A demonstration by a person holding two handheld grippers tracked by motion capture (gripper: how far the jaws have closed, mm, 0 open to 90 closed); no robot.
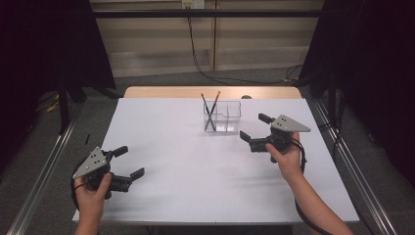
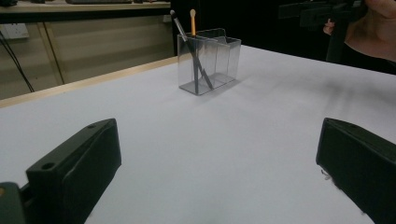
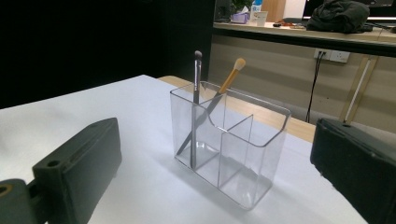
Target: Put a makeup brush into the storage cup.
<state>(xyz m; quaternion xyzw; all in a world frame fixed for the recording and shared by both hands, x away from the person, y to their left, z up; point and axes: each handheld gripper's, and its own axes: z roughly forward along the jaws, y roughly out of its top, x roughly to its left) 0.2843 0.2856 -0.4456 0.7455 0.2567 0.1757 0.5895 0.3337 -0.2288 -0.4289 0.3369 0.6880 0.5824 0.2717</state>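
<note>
The right gripper (image 1: 253,132) is held up a little over the white table (image 1: 195,166), at about 3 o'clock from the table's middle in the high view. A hand (image 1: 286,159) holds it from behind. Its two black jaws are wide apart and hold nothing. They point toward 9 o'clock, with the grey three-cornered plate on top. In the right gripper view the jaws stand at the two bottom corners, and the clear box sits between them, farther off and not touching.

The clear plastic organizer box (image 1: 222,116) stands upright near the far edge of the table, at about 12 o'clock from the middle. It is near the right gripper, at about 10 o'clock from it. Thin walls split it into compartments. Two makeup brushes stand in one end compartment and cross each other. The dark brush (image 3: 196,93) stands almost straight up. The brush with the orange tip (image 3: 232,74) leans across it. The other compartments look bare.

The left gripper (image 1: 133,161) is well apart from the box, at about 8 o'clock from the table's middle. Another hand (image 1: 93,193) holds it. Its jaws are wide apart too and hold nothing. In the left gripper view the box (image 2: 208,60) is far ahead on the table.
</note>
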